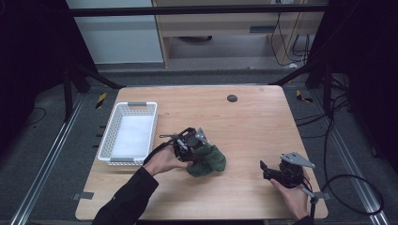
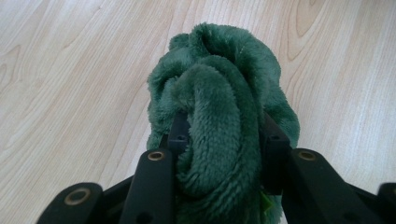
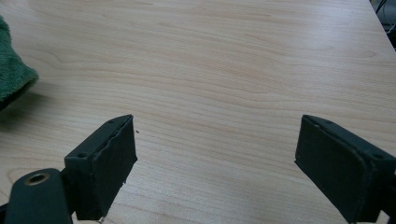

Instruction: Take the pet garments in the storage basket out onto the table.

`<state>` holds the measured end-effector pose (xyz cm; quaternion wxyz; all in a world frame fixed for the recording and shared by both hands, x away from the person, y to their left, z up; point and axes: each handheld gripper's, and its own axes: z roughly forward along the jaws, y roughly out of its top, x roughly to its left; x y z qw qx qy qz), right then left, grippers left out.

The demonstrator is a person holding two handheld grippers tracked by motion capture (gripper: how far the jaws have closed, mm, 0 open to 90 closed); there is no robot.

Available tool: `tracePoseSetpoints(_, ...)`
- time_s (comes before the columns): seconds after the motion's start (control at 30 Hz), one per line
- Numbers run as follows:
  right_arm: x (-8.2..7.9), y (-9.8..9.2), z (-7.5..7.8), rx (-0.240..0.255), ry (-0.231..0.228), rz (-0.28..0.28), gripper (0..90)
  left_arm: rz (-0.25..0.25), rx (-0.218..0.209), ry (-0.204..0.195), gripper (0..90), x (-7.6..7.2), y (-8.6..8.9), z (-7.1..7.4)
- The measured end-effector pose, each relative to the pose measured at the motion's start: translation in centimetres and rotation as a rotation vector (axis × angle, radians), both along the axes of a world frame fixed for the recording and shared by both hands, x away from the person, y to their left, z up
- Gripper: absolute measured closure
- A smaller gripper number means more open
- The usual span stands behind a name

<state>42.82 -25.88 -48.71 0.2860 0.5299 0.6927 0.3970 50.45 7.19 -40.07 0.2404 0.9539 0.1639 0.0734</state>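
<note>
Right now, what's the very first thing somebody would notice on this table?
The fluffy dark green cloth, bunched up near the middle of the light wooden table, stands out first, with the left gripper shut on a thick fold of it. Next comes the white plastic basket with slotted walls at the table's left side. The right gripper sits with its jaws wide apart above bare wood near the right front corner.

Bare table (image 1: 244,122) lies open between the green cloth (image 1: 209,161) and the right gripper (image 1: 264,168). The white basket (image 1: 109,136) blocks the left edge.
</note>
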Motion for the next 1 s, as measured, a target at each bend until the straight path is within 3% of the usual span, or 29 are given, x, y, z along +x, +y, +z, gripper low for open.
tracePoseSetpoints(0.43, 0.0, 0.0, 0.0, 0.000, 0.002, 0.000, 12.2, 0.000, 0.018, 0.022, 61.4, 0.3, -0.4, -1.9)
tracePoseSetpoints(0.77, 0.0, 0.0, 0.0, 0.002, 0.005, 0.000, 12.1, 0.002, 0.018, 0.042, 50.2, 0.5, -0.2, -2.8)
tracePoseSetpoints(1.0, 0.0, 0.0, -0.1, 0.000, 0.005, -0.001, 12.0, 0.008, 0.014, 0.023, 40.7, 0.4, -0.1, -2.7)
